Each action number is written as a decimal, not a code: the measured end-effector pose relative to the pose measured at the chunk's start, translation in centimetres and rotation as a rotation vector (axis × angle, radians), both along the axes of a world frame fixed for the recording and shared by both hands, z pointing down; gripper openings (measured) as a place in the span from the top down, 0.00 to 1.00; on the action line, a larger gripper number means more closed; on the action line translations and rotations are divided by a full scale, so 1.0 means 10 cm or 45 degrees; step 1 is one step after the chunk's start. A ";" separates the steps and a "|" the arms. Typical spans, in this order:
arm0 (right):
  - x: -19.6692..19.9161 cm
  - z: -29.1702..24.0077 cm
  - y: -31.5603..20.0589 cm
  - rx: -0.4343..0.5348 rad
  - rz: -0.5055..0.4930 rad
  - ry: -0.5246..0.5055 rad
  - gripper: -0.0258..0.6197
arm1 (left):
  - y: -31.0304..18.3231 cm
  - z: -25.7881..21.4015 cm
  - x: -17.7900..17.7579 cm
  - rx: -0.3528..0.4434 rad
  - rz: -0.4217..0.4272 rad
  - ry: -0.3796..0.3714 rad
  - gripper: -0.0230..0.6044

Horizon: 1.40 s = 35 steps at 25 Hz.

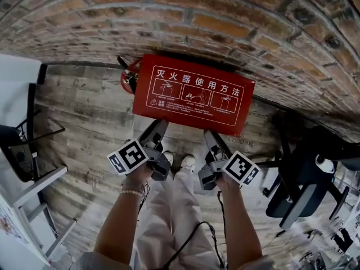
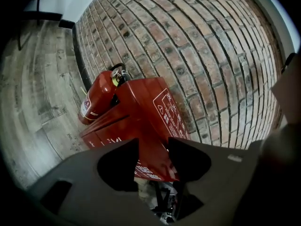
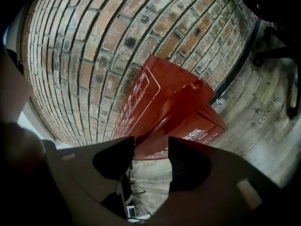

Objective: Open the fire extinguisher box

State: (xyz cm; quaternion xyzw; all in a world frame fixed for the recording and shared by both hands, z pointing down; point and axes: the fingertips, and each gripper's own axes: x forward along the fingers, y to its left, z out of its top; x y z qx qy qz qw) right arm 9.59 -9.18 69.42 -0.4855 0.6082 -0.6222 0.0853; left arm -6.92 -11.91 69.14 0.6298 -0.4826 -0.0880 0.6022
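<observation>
Only left gripper view: extinguisher label beside box

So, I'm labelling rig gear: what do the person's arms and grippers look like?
The left hand-held gripper and right hand-held gripper are dark grey, each with a white cube of black square markers. Black cables trail back. No sleeves; a bead bracelet circles the left wrist.
</observation>
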 end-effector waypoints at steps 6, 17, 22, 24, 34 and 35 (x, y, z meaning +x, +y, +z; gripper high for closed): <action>-0.01 -0.02 -0.05 0.026 -0.001 -0.040 0.64 | -0.02 -0.01 0.00 0.010 -0.033 0.055 0.67; -0.02 -0.04 -0.04 0.026 0.037 -0.083 0.67 | -0.05 -0.06 0.03 0.029 -0.027 0.078 0.72; -0.02 -0.05 -0.03 0.018 0.048 -0.093 0.67 | -0.05 -0.07 0.02 0.027 -0.023 0.076 0.72; -0.02 -0.06 -0.04 0.032 0.043 -0.094 0.68 | -0.05 -0.07 0.02 0.024 -0.022 0.077 0.72; 0.01 -0.09 0.01 -0.020 0.070 -0.069 0.69 | -0.03 -0.13 0.02 0.019 -0.010 0.081 0.72; 0.02 -0.09 0.03 -0.035 0.075 -0.065 0.69 | -0.03 -0.13 0.02 0.019 -0.008 0.081 0.73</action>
